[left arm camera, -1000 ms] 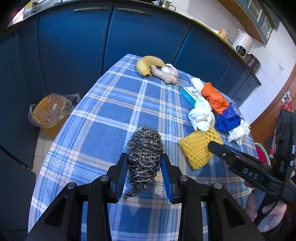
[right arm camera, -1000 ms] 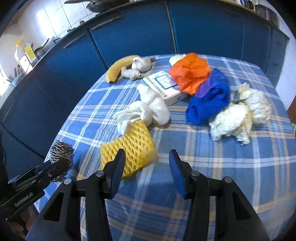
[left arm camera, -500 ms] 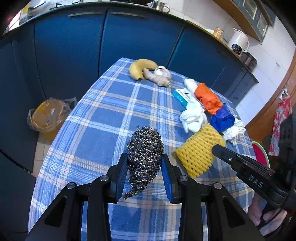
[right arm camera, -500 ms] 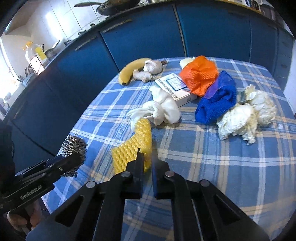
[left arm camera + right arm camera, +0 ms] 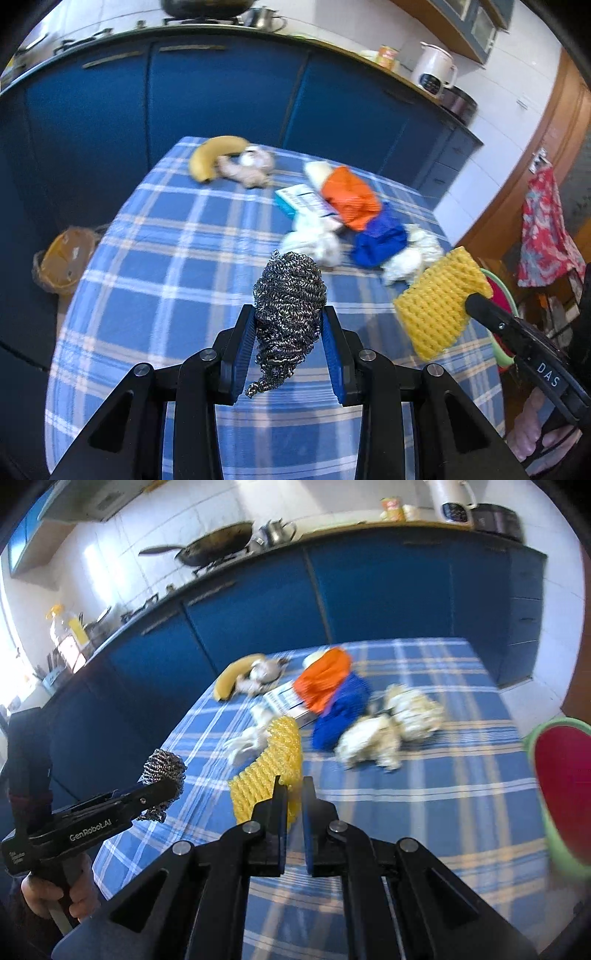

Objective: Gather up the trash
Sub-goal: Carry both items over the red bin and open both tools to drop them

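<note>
Left wrist view: your left gripper pinches the steel wool scourer mid-body, clear above the checked tablecloth. Your right gripper, nearly closed, clamps the yellow foam fruit net by its edge (light, squashy, springy; likely needs only gentle pressure).

A kitchen: deep blue cabinets run along the back under a dark countertop, with white tiled wall above. A wok sits on the hob, a white kettle further along. Daylight glares in at the left. The surface wears a blue plaid cloth.
</note>
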Demonstrator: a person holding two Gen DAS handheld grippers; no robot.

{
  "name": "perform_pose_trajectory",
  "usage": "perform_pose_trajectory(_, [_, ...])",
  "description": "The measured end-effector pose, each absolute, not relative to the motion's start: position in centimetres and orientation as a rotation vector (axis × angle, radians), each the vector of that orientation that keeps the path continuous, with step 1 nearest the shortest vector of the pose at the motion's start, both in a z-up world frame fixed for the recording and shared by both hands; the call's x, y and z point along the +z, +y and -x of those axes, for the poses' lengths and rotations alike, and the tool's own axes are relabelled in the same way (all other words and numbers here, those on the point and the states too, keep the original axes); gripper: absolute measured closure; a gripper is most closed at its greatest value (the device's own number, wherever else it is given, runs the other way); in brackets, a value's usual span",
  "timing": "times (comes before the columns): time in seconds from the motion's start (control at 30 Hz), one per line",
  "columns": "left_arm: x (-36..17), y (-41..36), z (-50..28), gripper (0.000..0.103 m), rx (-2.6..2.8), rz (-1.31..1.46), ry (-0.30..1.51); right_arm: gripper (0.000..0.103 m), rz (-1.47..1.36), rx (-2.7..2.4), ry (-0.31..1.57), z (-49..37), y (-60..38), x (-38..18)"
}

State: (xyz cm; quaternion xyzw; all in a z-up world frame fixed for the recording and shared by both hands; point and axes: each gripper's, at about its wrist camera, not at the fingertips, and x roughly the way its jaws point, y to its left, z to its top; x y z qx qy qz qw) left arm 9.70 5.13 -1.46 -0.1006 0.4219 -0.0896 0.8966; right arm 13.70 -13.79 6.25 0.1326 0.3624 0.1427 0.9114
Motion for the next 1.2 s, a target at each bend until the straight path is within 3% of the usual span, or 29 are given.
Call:
perform_pose_trajectory(0.53, [1.3, -7.1, -11.4, 0.067, -0.441, 0.091, 0.876, 0.094, -0.356, 0.046, 0.64, -9.0, -25.7, 8.4])
perform_pose_trajectory(1.2, [0.7, -23.5, -12.4, 0.067, -0.715, -0.078, 0.876, 0.094, -0.482, -0.233, 0.623, -4.8, -38.7, 5.5])
